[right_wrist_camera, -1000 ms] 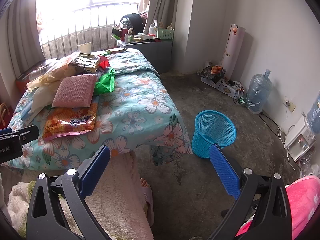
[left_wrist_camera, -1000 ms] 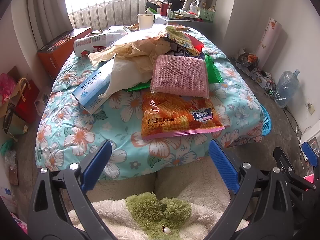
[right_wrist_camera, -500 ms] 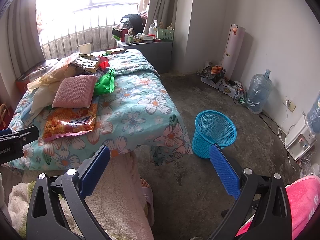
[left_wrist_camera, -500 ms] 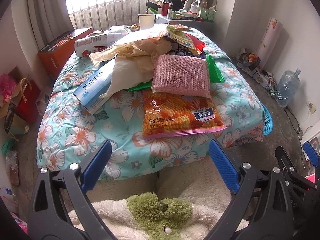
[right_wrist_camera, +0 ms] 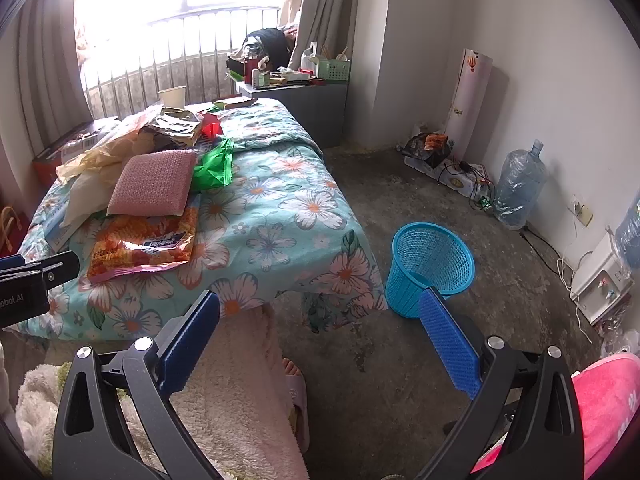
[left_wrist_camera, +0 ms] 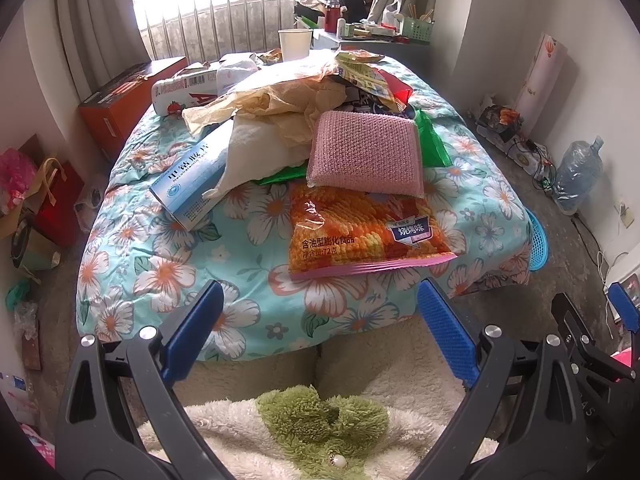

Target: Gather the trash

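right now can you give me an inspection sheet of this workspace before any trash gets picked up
Surface: floral quilt covers the table, trash piled on its middle and far end.
Job's things: orange snack bag nearest, pink bubble mailer overlapping its far edge; blue mesh bin on the floor beside the table, upright; nothing seen inside it.
Clutter: blue-white box, crumpled beige paper, green wrapper, paper cup.
Grippers: left tool and right tool open, holding nothing.
Cables: tangle by the water jug along the wall.
Surroundings: curtained window, cluttered grey desk.
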